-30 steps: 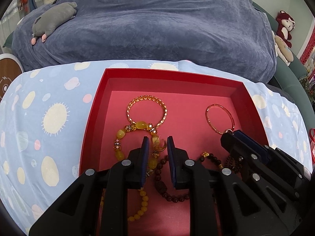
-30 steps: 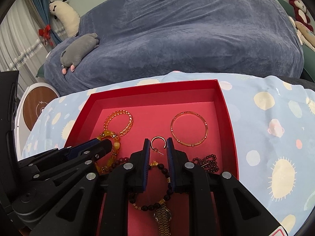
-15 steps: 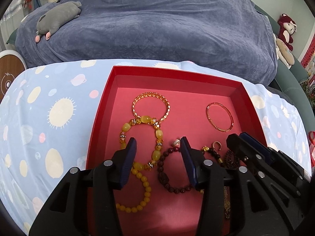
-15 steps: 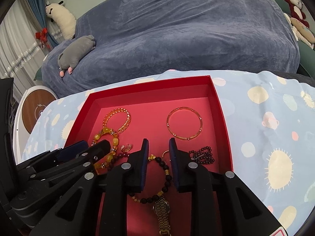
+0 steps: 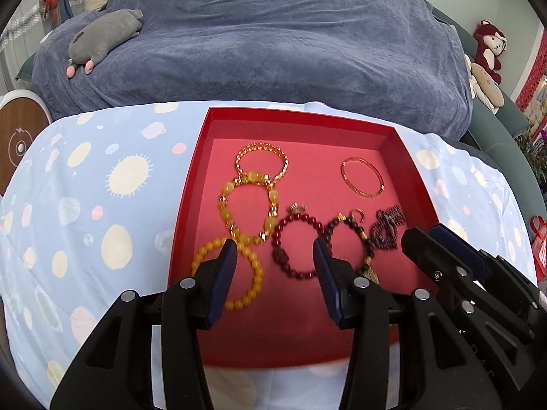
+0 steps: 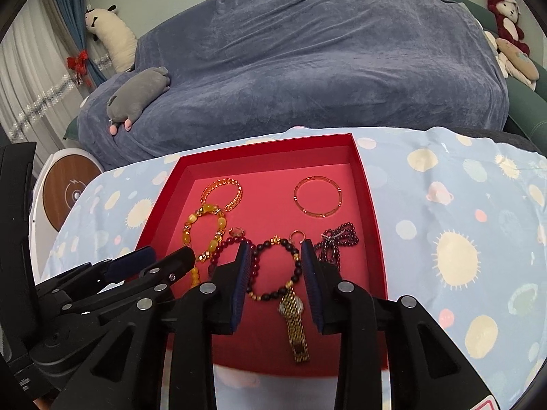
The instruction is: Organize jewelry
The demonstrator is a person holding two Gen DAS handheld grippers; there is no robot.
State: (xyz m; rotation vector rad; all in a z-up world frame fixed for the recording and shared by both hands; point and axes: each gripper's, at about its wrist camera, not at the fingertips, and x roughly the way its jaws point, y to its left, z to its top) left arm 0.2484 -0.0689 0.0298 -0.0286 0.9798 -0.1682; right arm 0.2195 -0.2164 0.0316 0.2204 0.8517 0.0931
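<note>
A red tray lies on a cloth and holds several pieces of jewelry. At the back are a gold chain bracelet and a gold bangle. Nearer lie an amber bracelet, a yellow bead bracelet, a dark red bead bracelet, a dark bead bracelet, a purple bead bunch and a gold watch. My left gripper hovers open over the tray's front, holding nothing. My right gripper hangs above the dark bead bracelet, its jaws opening and empty.
The tray rests on a light blue cloth printed with suns and planets. Behind it stands a sofa under a grey-blue cover with a grey plush toy. A round white and wood device sits at the left.
Both grippers have drawn back and up from the tray floor. The left jaws have spread wide, and the right jaws have widened a little. More of the tray's front shows.
</note>
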